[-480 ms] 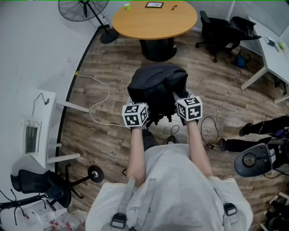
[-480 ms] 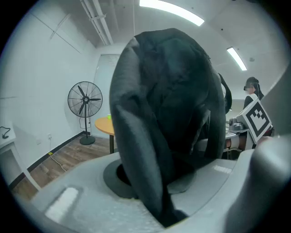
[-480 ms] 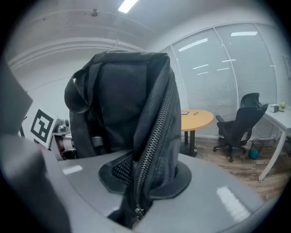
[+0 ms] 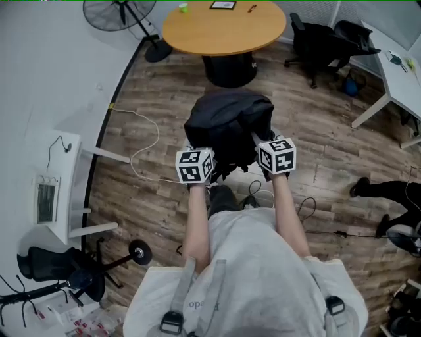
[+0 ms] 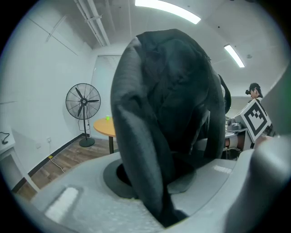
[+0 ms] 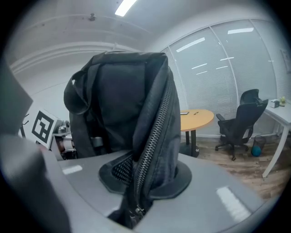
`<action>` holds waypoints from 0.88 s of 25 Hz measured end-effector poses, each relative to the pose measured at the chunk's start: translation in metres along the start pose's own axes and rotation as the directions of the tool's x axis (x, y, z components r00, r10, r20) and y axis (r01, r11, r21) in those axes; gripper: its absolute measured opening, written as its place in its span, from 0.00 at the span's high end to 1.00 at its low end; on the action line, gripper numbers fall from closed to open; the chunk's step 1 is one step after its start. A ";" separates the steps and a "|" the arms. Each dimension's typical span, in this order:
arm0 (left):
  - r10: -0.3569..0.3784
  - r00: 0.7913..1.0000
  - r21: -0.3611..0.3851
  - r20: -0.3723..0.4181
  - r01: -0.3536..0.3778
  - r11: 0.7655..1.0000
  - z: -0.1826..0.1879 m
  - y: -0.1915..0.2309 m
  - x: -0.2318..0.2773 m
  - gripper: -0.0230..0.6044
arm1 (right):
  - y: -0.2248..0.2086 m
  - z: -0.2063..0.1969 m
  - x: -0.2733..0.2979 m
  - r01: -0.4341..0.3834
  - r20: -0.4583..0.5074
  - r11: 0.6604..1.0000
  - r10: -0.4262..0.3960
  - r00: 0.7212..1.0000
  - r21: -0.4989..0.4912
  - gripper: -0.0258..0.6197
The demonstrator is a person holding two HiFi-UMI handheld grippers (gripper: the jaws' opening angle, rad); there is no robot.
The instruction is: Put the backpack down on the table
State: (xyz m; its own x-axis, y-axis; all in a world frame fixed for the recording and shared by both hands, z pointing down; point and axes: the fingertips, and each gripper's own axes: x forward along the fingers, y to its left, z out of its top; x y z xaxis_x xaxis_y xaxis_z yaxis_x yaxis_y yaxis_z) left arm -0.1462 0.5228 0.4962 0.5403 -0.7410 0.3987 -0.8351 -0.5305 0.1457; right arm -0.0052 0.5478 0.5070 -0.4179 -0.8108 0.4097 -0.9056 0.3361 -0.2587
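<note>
A black backpack (image 4: 227, 122) hangs above the wooden floor in front of me, held up from both sides. My left gripper (image 4: 198, 153) is shut on a fold of its fabric (image 5: 150, 182) at its left side. My right gripper (image 4: 260, 143) is shut on its zippered edge (image 6: 145, 168) at its right side. The round wooden table (image 4: 223, 29) stands farther ahead, beyond the backpack, with a few small items on top. The same table shows behind the backpack in the left gripper view (image 5: 105, 128) and in the right gripper view (image 6: 196, 119).
A standing fan (image 4: 120, 13) is left of the table, black office chairs (image 4: 325, 41) right of it. A white desk (image 4: 395, 79) runs along the right. A white cable (image 4: 143, 155) lies on the floor, and a small white table (image 4: 60, 187) stands at the left wall. Another person's legs (image 4: 385, 192) are at the right.
Backpack and both grippers keep almost the same place and grip. The other person's legs at the right have shifted.
</note>
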 end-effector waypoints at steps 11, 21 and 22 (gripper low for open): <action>-0.037 0.999 0.021 0.005 0.036 0.999 0.022 0.006 0.042 0.84 | -0.027 0.020 0.016 0.012 0.035 1.000 -0.012 0.999 -0.015 0.85; -0.106 0.994 0.018 0.028 0.106 0.994 0.075 0.021 0.145 0.84 | -0.099 0.079 0.071 0.096 0.067 0.995 -0.093 0.993 -0.032 0.84; -0.110 0.994 0.013 0.027 0.110 0.994 0.079 0.024 0.157 0.84 | -0.106 0.084 0.078 0.100 0.062 0.994 -0.097 0.993 -0.034 0.84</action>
State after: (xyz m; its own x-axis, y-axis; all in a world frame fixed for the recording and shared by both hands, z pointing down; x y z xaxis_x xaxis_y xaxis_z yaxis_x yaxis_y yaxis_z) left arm -0.0733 0.3613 0.4903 0.6315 -0.6889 0.3558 -0.7693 -0.6140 0.1767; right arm 0.0644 0.4082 0.4933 -0.3224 -0.8680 0.3777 -0.9447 0.2695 -0.1869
